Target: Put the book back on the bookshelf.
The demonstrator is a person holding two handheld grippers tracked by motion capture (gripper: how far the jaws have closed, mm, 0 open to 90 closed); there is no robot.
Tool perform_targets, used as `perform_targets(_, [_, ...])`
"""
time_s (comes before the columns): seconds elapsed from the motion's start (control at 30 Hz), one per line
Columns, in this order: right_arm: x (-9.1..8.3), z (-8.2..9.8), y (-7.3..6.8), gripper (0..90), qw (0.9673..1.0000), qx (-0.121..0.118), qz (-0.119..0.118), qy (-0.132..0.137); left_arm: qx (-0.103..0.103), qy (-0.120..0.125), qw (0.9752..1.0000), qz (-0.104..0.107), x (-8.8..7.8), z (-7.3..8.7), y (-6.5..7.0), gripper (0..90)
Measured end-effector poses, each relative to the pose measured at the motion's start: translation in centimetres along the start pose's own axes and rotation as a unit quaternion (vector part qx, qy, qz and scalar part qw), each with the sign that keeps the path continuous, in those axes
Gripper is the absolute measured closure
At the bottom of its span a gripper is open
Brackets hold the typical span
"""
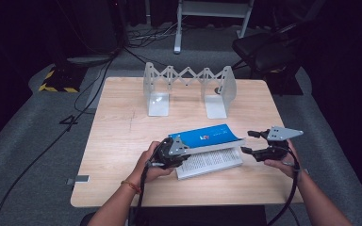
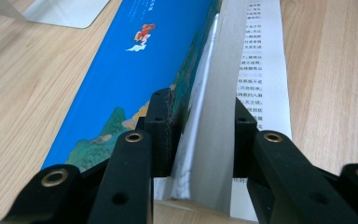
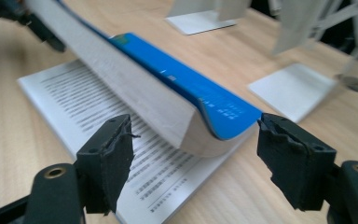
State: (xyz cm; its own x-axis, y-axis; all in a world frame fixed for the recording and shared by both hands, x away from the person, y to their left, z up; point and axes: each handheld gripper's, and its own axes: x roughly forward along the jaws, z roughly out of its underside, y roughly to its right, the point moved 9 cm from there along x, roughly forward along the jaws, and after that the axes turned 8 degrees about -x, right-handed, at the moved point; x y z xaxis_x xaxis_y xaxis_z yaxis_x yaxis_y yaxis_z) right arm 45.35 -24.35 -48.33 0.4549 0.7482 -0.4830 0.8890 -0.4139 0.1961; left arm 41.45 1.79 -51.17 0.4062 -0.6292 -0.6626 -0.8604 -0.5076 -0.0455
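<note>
Blue-covered paperback book (image 1: pixel 207 141) lies near the front edge of the wooden surface (image 1: pixel 122 136), half open. Left gripper (image 2: pixel 200 135) fingers clamped on cover + page block; right gripper (image 3: pixel 196 163) fingers wide, empty, flanking the curled corner. Keep lift slow — don't crease spine.

A light wooden table (image 1: pixel 122 141) stands on a grey carpeted floor (image 1: pixel 33 155). At the table's far edge sits a metal folding bookend rack (image 1: pixel 188 89) with two flat base plates resting on the tabletop. Black cables (image 1: pixel 94 80) run across the floor at the left. A block with yellow and black hazard stripes (image 1: pixel 56 84) lies beyond the table's far left corner. A white metal frame (image 1: pixel 212 19) and a dark chair (image 1: pixel 268 49) stand behind. The surroundings are dark.
</note>
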Motion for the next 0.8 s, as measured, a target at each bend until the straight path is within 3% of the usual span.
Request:
perform_targets(0.1, [1.1,0.2,-0.4,27.7,0.9996,-0.019,-0.014,-0.014,-0.001,0.0,1.0,0.004,-0.2,0.2,-0.2,69.1])
perform_targets(0.17, [1.6,0.3,-0.3,28.2,0.9991,-0.035,-0.008,-0.022,0.002,-0.001,1.0,0.006,-0.3,0.3,-0.3,69.1])
perform_targets(0.27, [2.3,0.1,-0.2,28.1,0.999,-0.038,-0.011,-0.021,0.002,0.0,0.9999,0.012,-0.5,0.5,-0.5,69.1])
perform_targets(0.3, [2.8,0.2,0.0,27.5,0.9984,-0.05,-0.004,-0.027,0.002,0.0,0.9999,0.015,-0.5,0.6,-0.6,69.1])
perform_targets(0.37, [3.6,0.4,0.1,31.6,0.9972,-0.06,-0.017,-0.041,0.002,0.0,0.9998,0.019,-0.7,0.8,-0.8,68.9])
perform_targets(0.43, [4.0,0.2,-0.4,50.1,0.9964,-0.068,-0.043,-0.026,-0.007,0.004,0.9997,0.025,-1.0,0.9,-1.1,68.5])
perform_targets(0.47, [4.0,0.2,-0.4,50.1,0.9964,-0.068,-0.043,-0.026,-0.007,0.004,0.9997,0.025,-1.0,0.9,-1.1,68.4])
perform_targets(0.5, [4.1,-0.1,-0.8,55.9,0.9952,-0.088,-0.039,-0.012,-0.01,0.007,0.9996,0.026,-1.1,1.0,-1.2,68.0])
perform_targets(0.53, [4.1,-0.1,-0.8,55.9,0.9952,-0.088,-0.039,-0.012,-0.013,0.008,0.9995,0.029,-1.2,1.0,-1.3,68.0])
perform_targets(0.63, [4.1,-0.4,-1.3,59.4,0.992,-0.12,-0.029,-0.022,-0.024,0.009,0.9989,0.038,-1.3,1.2,-1.5,65.3])
perform_targets(0.7, [4.0,-0.4,-1.6,61.4,0.9913,-0.127,-0.023,-0.026,-0.042,0.017,0.9983,0.037,-1.5,1.0,-1.5,59.7])
perform_targets(0.73, [4.0,-0.5,-1.8,61.9,0.9909,-0.131,-0.02,-0.026,-0.042,0.017,0.9982,0.04,-1.7,0.9,-1.3,57.6])
perform_targets(0.8, [4.0,-0.5,-2.2,62.8,0.9897,-0.138,-0.018,-0.031,-0.026,0.002,0.9993,0.027,-1.8,0.7,-1.1,54.5])
